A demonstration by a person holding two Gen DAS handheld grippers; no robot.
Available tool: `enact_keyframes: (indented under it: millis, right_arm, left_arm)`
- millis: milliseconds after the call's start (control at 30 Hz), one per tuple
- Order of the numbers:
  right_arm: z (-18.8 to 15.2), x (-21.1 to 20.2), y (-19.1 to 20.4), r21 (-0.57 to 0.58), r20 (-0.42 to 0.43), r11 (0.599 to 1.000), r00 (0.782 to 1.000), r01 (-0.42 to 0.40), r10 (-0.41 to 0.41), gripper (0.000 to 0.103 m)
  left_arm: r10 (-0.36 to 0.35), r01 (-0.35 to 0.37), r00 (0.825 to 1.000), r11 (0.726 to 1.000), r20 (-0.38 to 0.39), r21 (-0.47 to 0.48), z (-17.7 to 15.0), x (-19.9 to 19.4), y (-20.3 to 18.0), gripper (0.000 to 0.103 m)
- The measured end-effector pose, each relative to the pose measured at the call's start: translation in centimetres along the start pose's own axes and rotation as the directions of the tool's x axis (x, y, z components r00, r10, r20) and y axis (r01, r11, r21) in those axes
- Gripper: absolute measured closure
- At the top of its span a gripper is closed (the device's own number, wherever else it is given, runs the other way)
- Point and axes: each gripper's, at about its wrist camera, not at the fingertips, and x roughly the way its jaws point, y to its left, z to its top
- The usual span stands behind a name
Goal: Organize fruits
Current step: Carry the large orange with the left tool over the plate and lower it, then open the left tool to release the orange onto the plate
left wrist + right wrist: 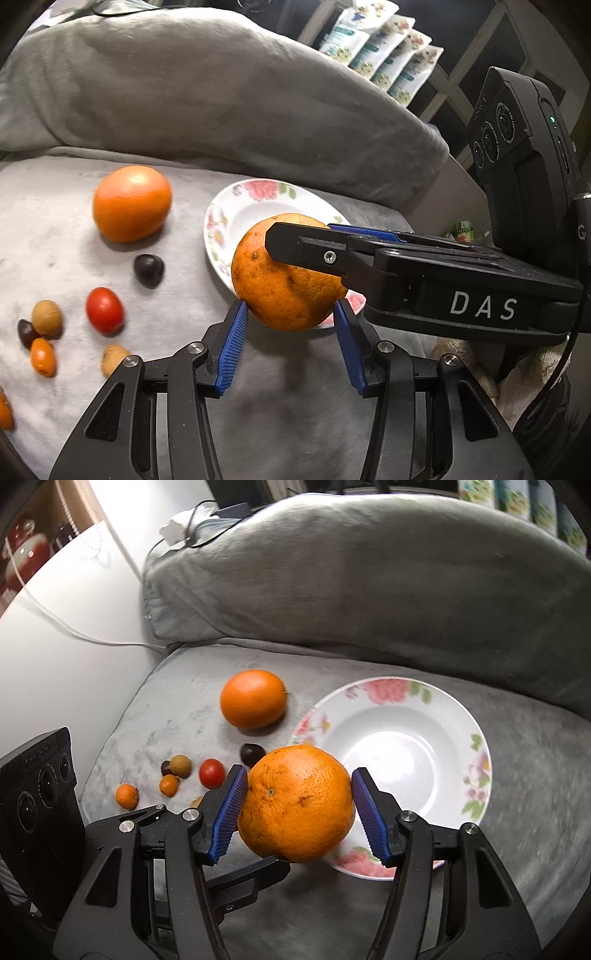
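A speckled orange (296, 803) is held just above the near rim of a white floral plate (404, 755). My right gripper (296, 812) is shut on it, pads on both sides. My left gripper (290, 345) stands wide open just below and in front of the same orange (286, 286), its blue pads (232, 349) beside the orange without pressing it. The right gripper's fingers (306, 245) cross the orange from the right in the left wrist view. A second, smooth orange (253, 698) lies on the grey cushion left of the plate.
Small fruits lie on the cushion (155, 720) at the left: a dark plum (252, 754), a red tomato (212, 772), a tan longan (181, 766), small orange kumquats (126, 796). A large grey pillow (369, 572) rises behind. A white wall and cable are at far left.
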Motion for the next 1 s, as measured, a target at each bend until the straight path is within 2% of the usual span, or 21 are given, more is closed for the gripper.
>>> enact_keyframes:
  millis: [267, 433, 533, 733, 1000]
  right_arm:
    - [-0.5, 0.1, -2.1, 0.061, -0.006, 0.998, 1.000, -0.012, 0.012, 0.041]
    - [-0.7, 0.2, -2.5, 0.066, -0.005, 0.998, 1.000, -0.018, 0.019, 0.042]
    - [-0.5, -0.4, -2.4, 0.059, 0.019, 0.998, 1.000, -0.022, 0.021, 0.041]
    - [0.1, -2.0, -2.7, 0.067, 0.085, 0.996, 0.994, 0.057, -0.062, 0.037]
    - [-0.5, -3.9, -3.6, 0.100, 0.166, 0.993, 0.983, 0.065, -0.081, 0.034]
  left_arm:
    - [0.001, -0.001, 1.000, 1.000, -0.027, 0.017, -0.3, 1.2, -0.4, 0.056]
    - [0.002, -0.002, 1.000, 1.000, -0.007, 0.030, 0.0, 0.9, -0.7, 0.060]
    - [0.008, -0.009, 1.000, 0.999, 0.008, 0.046, 0.2, 0.4, -1.0, 0.060]
    - [0.011, -0.011, 1.000, 0.999, 0.021, 0.044, 0.0, -0.7, -0.7, 0.060]
    - [0.030, -0.033, 0.998, 0.999, 0.060, 0.043, -0.3, -2.8, 0.7, 0.060]
